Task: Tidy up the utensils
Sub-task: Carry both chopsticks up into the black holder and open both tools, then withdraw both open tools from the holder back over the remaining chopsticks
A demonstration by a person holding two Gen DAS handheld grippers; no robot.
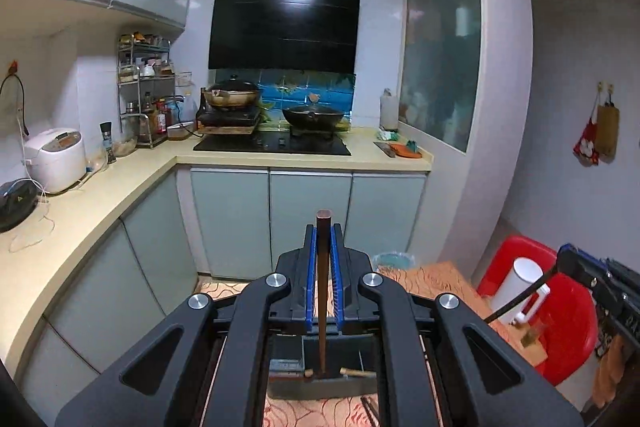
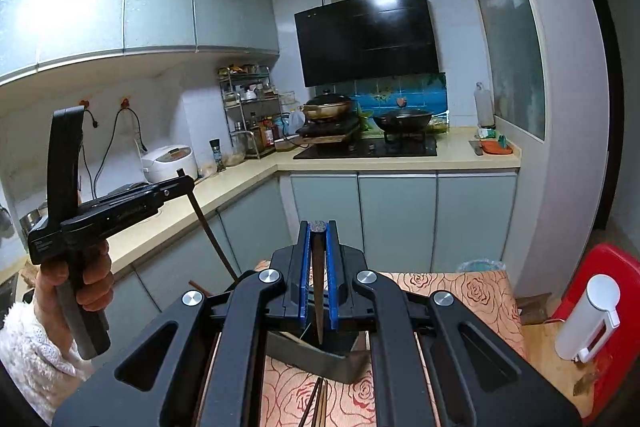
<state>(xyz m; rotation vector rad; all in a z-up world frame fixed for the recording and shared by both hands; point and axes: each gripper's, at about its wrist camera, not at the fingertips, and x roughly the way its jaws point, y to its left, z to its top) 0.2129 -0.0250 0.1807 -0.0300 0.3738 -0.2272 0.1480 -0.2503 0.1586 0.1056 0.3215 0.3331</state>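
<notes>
In the left wrist view, a white rice cooker stands on the far left of the yellow counter, with a pepper grinder beside it and a metal spice rack further along. Past the corner, two dark pans sit on the stove under a black range hood.

Low in the middle, the left claw is closed tight on a brown chopstick, its blue pads pressed against both sides. The chopstick stands upright, its top end poking just above the fingertips and its lower end reaching down into a dark grey box that sits on a rose-patterned cloth. To the right a white holder stands by a red chair, and at the far right edge the right claw shows holding a dark chopstick at a slant.

In the right wrist view, a hand on the left grips the handle of the left claw, from which its chopstick hangs down at a tilt. In the middle, the right claw is likewise pinched shut on a second chopstick, held upright over the grey box. More chopsticks lie on the cloth below the box. The white holder stands at the right.
</notes>
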